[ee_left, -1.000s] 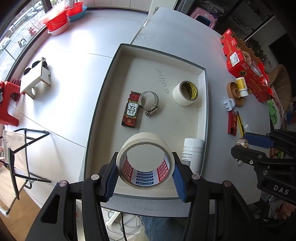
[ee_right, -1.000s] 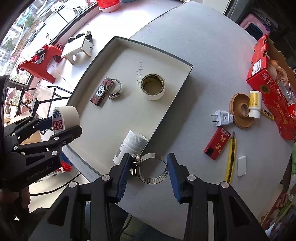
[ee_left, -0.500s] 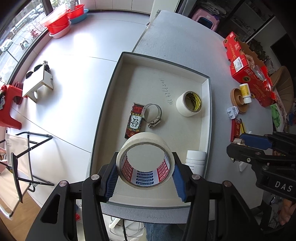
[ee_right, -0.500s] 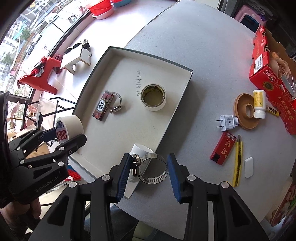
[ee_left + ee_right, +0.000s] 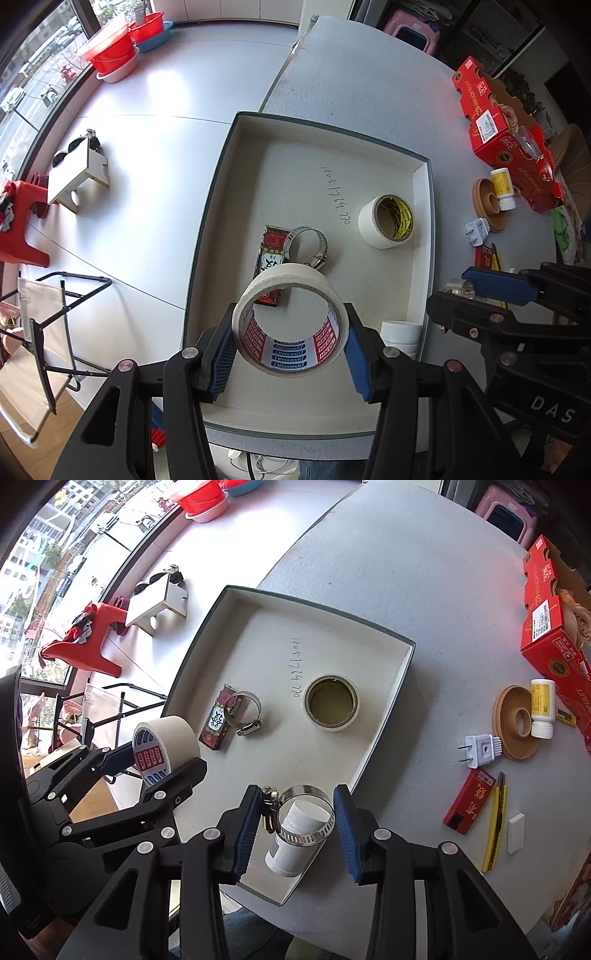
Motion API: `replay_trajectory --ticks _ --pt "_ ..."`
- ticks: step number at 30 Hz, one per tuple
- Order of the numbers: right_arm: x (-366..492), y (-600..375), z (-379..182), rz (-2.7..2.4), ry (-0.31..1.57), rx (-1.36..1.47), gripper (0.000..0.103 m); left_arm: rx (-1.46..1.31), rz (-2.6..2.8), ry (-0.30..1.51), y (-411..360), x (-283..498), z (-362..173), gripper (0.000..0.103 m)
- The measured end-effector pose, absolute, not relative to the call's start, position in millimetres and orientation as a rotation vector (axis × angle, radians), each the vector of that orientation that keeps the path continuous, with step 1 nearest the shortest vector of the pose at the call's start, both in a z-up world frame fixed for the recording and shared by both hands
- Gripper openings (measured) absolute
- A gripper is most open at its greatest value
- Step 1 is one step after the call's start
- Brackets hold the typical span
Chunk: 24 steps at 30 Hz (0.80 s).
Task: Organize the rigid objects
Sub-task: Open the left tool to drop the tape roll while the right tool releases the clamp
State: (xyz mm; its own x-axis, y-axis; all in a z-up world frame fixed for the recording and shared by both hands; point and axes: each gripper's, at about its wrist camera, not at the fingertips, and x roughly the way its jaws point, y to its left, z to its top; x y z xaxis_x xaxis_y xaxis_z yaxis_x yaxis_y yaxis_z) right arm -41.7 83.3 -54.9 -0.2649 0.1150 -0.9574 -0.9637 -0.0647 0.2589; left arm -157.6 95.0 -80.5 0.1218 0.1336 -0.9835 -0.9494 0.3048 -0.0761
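Observation:
My left gripper (image 5: 290, 363) is shut on a cream masking tape roll (image 5: 291, 280) with a red and blue printed core, held above the near left part of the white tray (image 5: 325, 122). The same roll (image 5: 173, 734) shows in the right wrist view, over the tray's left rim. My right gripper (image 5: 297, 819) is shut on a metal hose clamp (image 5: 306, 836), hanging over a white bottle (image 5: 291, 845) that lies in the tray's near right corner. Inside the tray (image 5: 406, 653) lie a second tape roll (image 5: 331, 703), a red card box (image 5: 216, 722) and another hose clamp (image 5: 245, 710).
On the grey table right of the tray lie a white plug (image 5: 478, 749), a red box (image 5: 469, 801), a yellow cutter (image 5: 495, 832), a white eraser (image 5: 515, 832), a brown tape ring (image 5: 517, 722), a small yellow-labelled bottle (image 5: 542, 709) and a large red carton (image 5: 550, 638). Stools stand on the floor at left.
Both grippers have drifted over the tray with their loads. The hose clamp in the right gripper now hangs above the white bottle instead of beside it.

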Motion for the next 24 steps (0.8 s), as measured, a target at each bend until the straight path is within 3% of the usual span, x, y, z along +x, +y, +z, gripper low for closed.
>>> replay_trajectory --ticks 19,22,23,24 --pt "-53.4 102.7 -78.4 1.473 1.305 -1.069 0.041 -0.953 0.976 1.23 90.0 -155.2 -105.8 0.057" --pt "-56.1 103.5 -82.5 1.471 1.296 -1.091 0.042 -0.931 0.978 1.267 87.6 -151.8 -111.6 0.068" --pt "-56.1 103.6 -83.7 1.475 1.303 -1.092 0.042 -0.924 0.979 1.281 86.6 -151.1 -113.2 0.076" --pt "-55.7 103.5 -85.0 1.48 1.315 -1.091 0.048 -0.923 0.978 1.295 85.6 -150.7 -115.0 0.08"
